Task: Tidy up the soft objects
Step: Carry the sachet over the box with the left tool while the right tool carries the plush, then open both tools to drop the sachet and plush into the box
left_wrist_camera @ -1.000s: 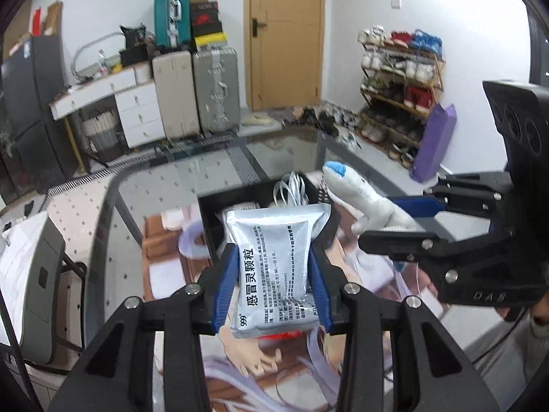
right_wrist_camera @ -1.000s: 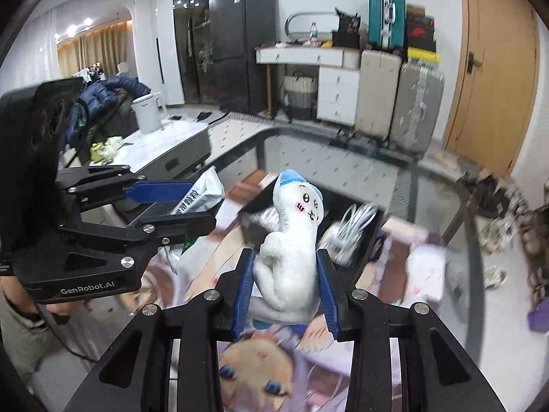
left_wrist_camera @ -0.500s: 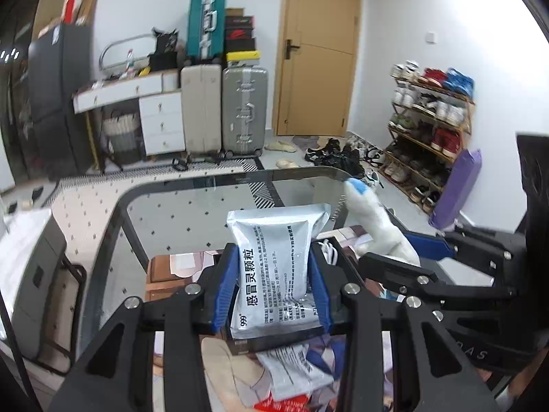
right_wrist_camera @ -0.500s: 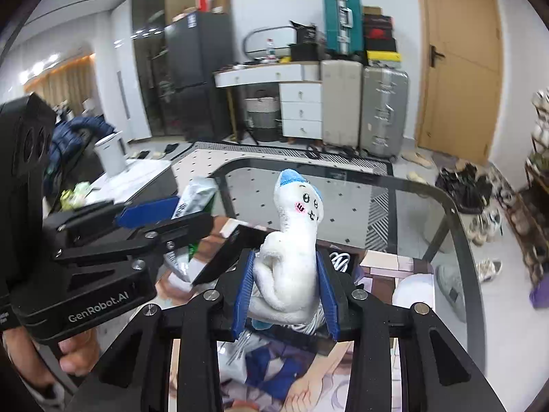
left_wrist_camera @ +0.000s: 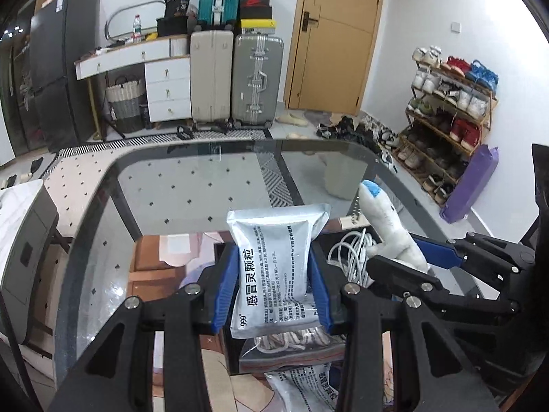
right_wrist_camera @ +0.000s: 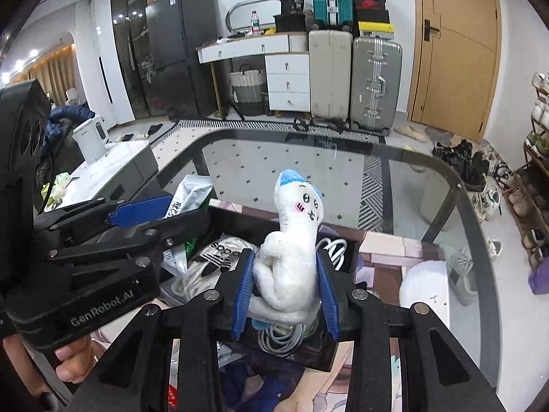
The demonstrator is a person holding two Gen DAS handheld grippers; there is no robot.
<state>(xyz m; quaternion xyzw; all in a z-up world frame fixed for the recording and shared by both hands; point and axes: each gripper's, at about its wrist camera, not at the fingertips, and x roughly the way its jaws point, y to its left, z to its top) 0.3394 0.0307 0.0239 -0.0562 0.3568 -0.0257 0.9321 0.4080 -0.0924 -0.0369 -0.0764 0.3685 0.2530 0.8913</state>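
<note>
My left gripper (left_wrist_camera: 272, 292) is shut on a silver medicine pouch (left_wrist_camera: 276, 271) with black Chinese print and holds it upright above a black box (left_wrist_camera: 224, 350). My right gripper (right_wrist_camera: 284, 295) is shut on a white plush toy (right_wrist_camera: 291, 257) with a blue cap and a drawn face, held above the same black box (right_wrist_camera: 319, 357). The toy also shows at the right of the left wrist view (left_wrist_camera: 391, 230). The pouch shows at the left of the right wrist view (right_wrist_camera: 187, 195). The box holds a coiled white cable (left_wrist_camera: 346, 257), a bagged rope (left_wrist_camera: 291, 341) and a black and white cloth (right_wrist_camera: 223, 257).
The box stands on a printed mat (left_wrist_camera: 154, 261) on a glass table (left_wrist_camera: 192, 189). Another silver pouch (left_wrist_camera: 302, 388) lies on the mat near the box. Suitcases (left_wrist_camera: 236, 79), a shoe rack (left_wrist_camera: 446, 120) and a door (left_wrist_camera: 333, 37) stand beyond the table.
Both grippers have moved together over the black box, with their views tilting up to take in more of the room. The pouch and the plush toy stay gripped.
</note>
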